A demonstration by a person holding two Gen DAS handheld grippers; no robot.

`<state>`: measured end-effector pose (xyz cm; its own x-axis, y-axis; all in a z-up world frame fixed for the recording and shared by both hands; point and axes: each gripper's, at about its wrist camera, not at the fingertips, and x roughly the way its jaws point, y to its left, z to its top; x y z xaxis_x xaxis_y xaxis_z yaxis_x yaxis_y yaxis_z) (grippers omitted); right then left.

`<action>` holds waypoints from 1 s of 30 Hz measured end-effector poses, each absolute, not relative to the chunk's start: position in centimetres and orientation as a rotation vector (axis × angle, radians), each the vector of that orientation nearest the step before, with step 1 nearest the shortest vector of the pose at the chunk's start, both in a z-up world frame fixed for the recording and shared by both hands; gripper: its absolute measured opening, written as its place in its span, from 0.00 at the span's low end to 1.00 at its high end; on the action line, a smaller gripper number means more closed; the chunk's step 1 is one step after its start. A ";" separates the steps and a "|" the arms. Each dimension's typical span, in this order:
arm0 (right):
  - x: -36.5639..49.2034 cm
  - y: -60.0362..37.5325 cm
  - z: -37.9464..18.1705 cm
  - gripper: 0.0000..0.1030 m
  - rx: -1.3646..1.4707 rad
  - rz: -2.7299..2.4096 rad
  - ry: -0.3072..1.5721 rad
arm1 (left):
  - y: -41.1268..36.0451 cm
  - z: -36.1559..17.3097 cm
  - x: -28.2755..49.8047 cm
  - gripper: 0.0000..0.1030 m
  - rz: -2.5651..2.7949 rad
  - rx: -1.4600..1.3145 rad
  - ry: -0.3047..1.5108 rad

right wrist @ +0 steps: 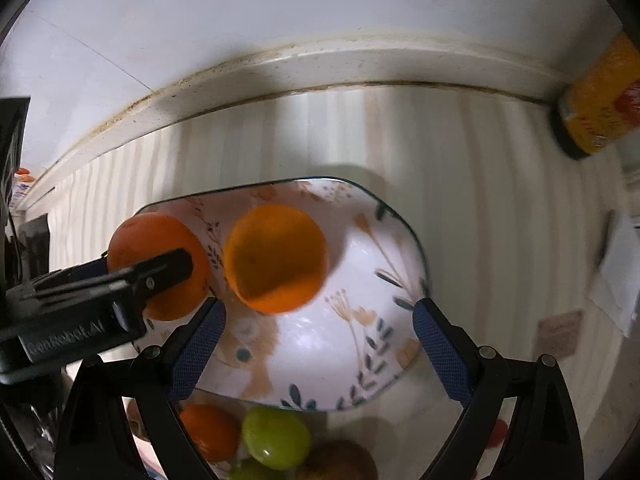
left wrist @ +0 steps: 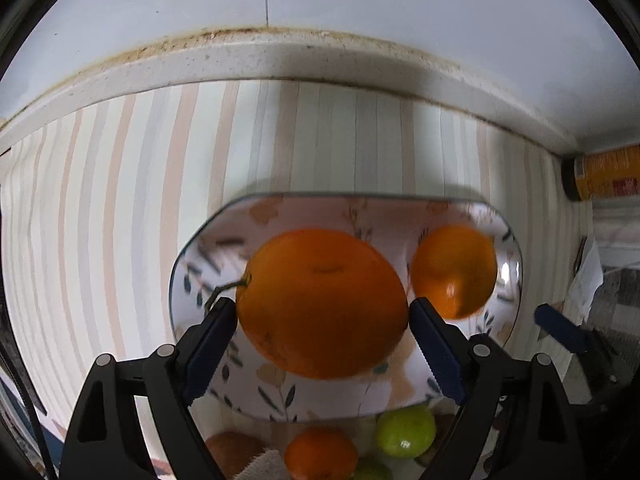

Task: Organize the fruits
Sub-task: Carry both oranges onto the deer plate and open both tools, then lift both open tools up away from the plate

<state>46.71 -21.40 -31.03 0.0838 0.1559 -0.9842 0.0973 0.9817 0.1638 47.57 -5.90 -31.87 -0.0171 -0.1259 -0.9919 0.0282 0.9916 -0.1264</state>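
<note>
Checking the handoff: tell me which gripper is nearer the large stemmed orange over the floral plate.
Left. The left gripper has the large stemmed orange between its fingers, over the floral plate. The right gripper is open beside it, nearer the second orange.

The left gripper (right wrist: pixel 158 276) has white letters on its black side. They look like "GenRobot.AI". The yellow can (right wrist: pixel 600 112) has a label, too blurry to read.

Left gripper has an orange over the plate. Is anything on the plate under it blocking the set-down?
Nothing visible does. The left gripper holds its orange over the plate. The other orange lies beside it toward the plate's middle, apart from it; the spot directly underneath is hidden.
</note>
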 end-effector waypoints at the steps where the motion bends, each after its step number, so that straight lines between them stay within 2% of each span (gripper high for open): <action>1: 46.4 -21.4 -30.8 0.94 0.201 0.039 1.493 | -6.0 -31.5 47.1 0.85 -0.115 -0.064 1.570; 9: 42.9 -21.0 -27.4 0.94 0.140 0.020 1.440 | -5.1 -26.1 44.8 0.85 -0.072 -0.016 1.421; 19: 37.6 -20.5 -21.0 0.94 0.118 0.013 1.317 | -3.2 -19.0 37.5 0.85 -0.035 0.046 1.211; 30: 32.2 -19.9 -14.6 0.94 0.095 0.032 1.196 | -2.6 -14.0 31.2 0.85 -0.044 0.061 1.102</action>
<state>32.21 -19.92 -14.58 0.3661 0.0755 -0.9275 0.0253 0.9955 0.0910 31.21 -2.61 -14.01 0.4510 -0.0053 -0.8925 0.0663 0.9974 0.0275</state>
